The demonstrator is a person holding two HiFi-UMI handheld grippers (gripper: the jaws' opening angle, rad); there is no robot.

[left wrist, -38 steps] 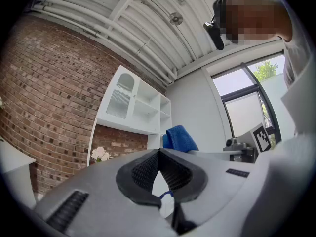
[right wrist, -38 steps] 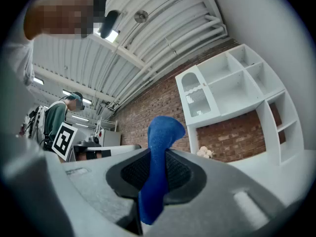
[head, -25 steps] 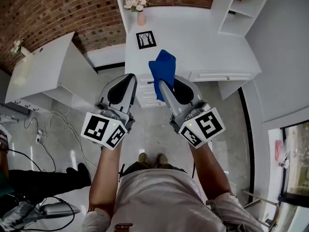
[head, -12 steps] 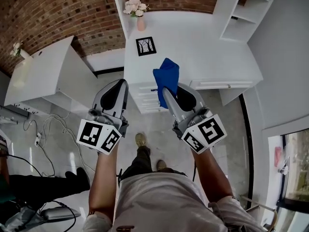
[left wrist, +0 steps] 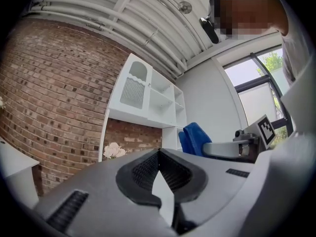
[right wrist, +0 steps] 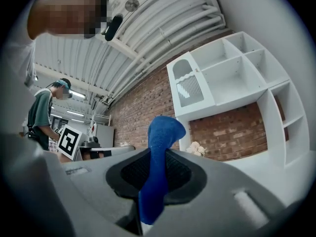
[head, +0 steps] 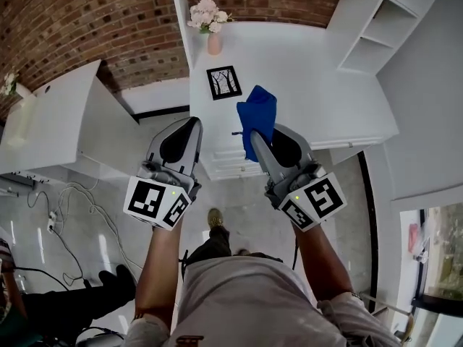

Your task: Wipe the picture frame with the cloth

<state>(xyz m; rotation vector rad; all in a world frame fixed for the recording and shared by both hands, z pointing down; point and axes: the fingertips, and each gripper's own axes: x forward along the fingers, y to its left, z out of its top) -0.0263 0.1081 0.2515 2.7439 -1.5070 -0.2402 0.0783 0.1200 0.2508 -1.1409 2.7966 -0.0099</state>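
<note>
A small black picture frame (head: 223,82) with a tree drawing lies flat on the white desk (head: 311,78). My right gripper (head: 255,131) is shut on a blue cloth (head: 259,114), which sticks up out of its jaws over the desk's front edge, just right of and nearer than the frame. In the right gripper view the cloth (right wrist: 159,157) stands pinched between the closed jaws. My left gripper (head: 194,120) is shut and empty, held level in front of the desk's left corner. Its jaws meet in the left gripper view (left wrist: 158,153), where the cloth (left wrist: 196,137) shows to the right.
A pink vase of pale flowers (head: 214,40) stands at the desk's back, by the brick wall. White shelves (head: 372,38) rise at the right, a white cabinet (head: 65,114) stands left. Cables (head: 65,215) lie on the floor. Another person (right wrist: 44,115) stands behind.
Both grippers have moved forward toward the desk along with the person walking. The frame and desk look closer. The cloth stays in the right gripper.
</note>
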